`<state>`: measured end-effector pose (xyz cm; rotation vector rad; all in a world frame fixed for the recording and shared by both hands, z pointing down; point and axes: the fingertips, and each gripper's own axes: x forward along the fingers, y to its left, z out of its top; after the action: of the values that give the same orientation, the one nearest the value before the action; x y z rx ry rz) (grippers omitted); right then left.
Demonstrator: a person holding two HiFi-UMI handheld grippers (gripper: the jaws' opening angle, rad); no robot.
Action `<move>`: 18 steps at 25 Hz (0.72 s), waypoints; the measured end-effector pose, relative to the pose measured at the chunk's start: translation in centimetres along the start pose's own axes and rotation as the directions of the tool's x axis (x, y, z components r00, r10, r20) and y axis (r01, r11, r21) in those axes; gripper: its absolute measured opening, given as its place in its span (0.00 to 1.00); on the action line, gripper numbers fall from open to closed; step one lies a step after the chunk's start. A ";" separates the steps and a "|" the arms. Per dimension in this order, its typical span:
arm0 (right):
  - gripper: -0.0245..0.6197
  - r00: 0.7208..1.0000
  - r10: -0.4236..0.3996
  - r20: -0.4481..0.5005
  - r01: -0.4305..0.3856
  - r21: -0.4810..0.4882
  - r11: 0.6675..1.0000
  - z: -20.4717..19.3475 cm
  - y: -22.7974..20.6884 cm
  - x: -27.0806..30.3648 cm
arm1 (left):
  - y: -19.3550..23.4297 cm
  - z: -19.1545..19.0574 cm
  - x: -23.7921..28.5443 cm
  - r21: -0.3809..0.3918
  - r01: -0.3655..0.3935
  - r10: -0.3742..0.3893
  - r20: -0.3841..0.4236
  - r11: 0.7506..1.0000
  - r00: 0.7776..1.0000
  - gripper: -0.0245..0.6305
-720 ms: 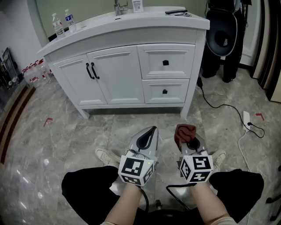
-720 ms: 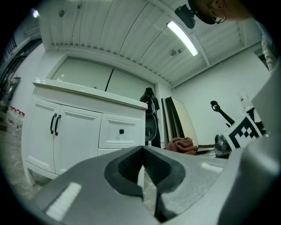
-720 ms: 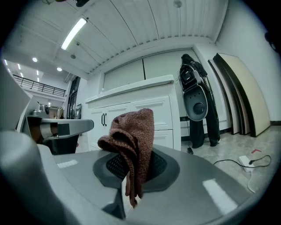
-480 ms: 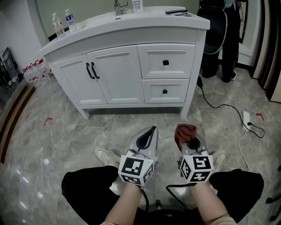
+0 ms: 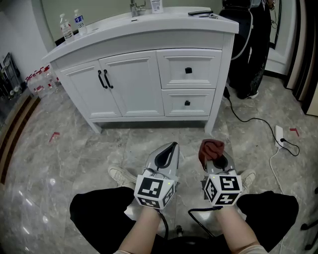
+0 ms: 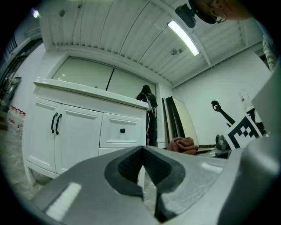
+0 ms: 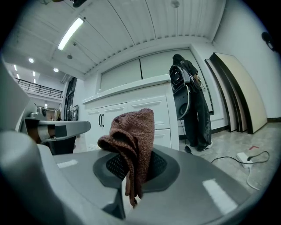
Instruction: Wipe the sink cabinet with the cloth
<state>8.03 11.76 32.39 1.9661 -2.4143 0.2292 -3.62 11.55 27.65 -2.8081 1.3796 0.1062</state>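
One reddish-brown knitted cloth (image 7: pixel 133 141) is pinched between the closed jaws of the right gripper (image 5: pixel 212 155), bunched up above the jaws with a corner hanging below. Beside it, the left gripper (image 5: pixel 171 148) has its jaws drawn together on nothing. Each gripper's cube carries black-and-white square markers, patterns rather than letters. Both grippers are held low over the grey marble floor (image 5: pixel 74 154), well apart from the white sink cabinet (image 5: pixel 144 74), which has two doors with dark handles and two drawers with dark knobs. Two water bottles (image 5: pixel 70 25) stand at the left end of its top; their labels are too small to read, as is the small printed card (image 5: pixel 155 5) by the faucet (image 5: pixel 134 8). A person in dark clothes (image 5: pixel 246 49) stands at the cabinet's right end.
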 end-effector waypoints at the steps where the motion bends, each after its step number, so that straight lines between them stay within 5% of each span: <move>1: 0.16 1.000 -0.003 -0.002 0.003 0.006 1.000 -0.1 -0.1 0.1 | 0.0 0.0 0.1 0.000 0.000 0.000 0.001 1.000 1.000 0.04; 9: 0.16 1.000 -0.004 -0.002 0.004 0.021 1.000 0.1 -0.2 3.3 | 2.0 -0.7 2.3 -0.025 -0.025 0.025 0.001 0.999 1.000 0.04; 18: 0.16 1.000 0.020 -0.018 -0.019 0.037 0.999 0.1 -1.0 10.9 | 8.9 -2.2 6.9 -0.072 -0.121 0.121 -0.008 0.990 0.993 0.04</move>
<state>6.74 0.99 33.58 1.9465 -2.4361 0.2927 -6.34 0.57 29.57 -2.7810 1.5785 0.1553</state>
